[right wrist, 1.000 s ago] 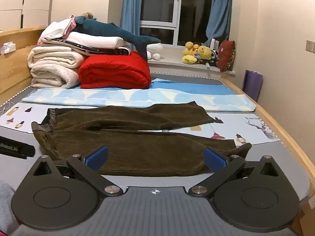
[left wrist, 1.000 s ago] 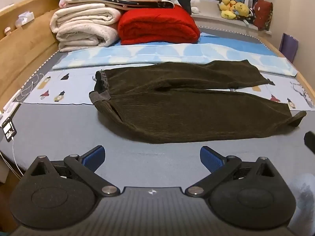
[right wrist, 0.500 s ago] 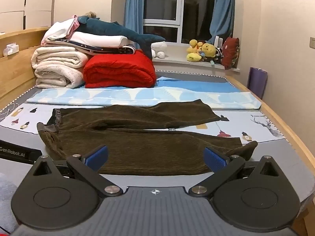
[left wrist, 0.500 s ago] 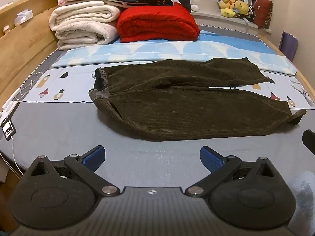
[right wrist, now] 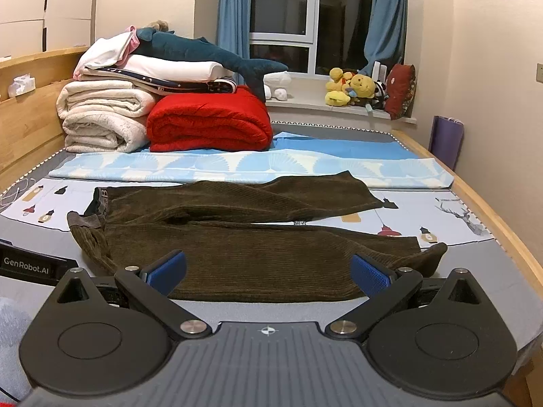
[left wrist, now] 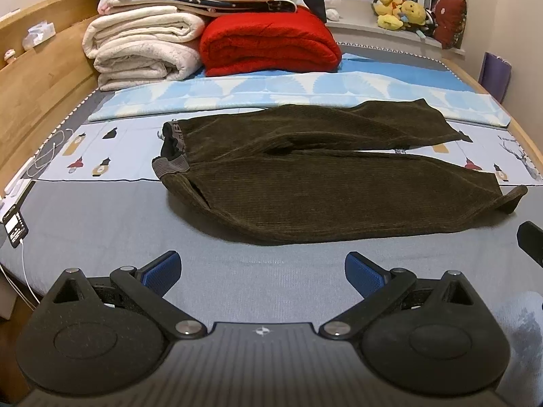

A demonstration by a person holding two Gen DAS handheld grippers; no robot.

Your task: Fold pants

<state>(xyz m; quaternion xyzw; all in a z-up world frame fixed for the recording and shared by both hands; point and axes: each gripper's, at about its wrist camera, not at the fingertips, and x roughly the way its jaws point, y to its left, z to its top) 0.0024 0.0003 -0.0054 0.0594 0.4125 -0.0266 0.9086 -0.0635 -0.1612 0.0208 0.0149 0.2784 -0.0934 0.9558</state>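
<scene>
Dark olive corduroy pants (left wrist: 322, 183) lie flat on the bed, waistband to the left, both legs running to the right and spread slightly apart. They also show in the right wrist view (right wrist: 258, 237). My left gripper (left wrist: 263, 271) is open and empty, over the grey sheet just short of the near leg's edge. My right gripper (right wrist: 268, 269) is open and empty, low over the near edge of the near leg, toward the cuff end. The near cuff (right wrist: 431, 257) is curled up.
A wooden bed frame (left wrist: 40, 78) runs along the left. Folded white blankets (left wrist: 142, 47), a red blanket (left wrist: 268, 44) and a plush shark (right wrist: 203, 52) are stacked at the back. A phone on a cable (left wrist: 14, 229) lies at the left edge. A windowsill holds soft toys (right wrist: 353, 88).
Both grippers have moved a little forward and lower toward the pants. The pants have not moved. Both stay open.
</scene>
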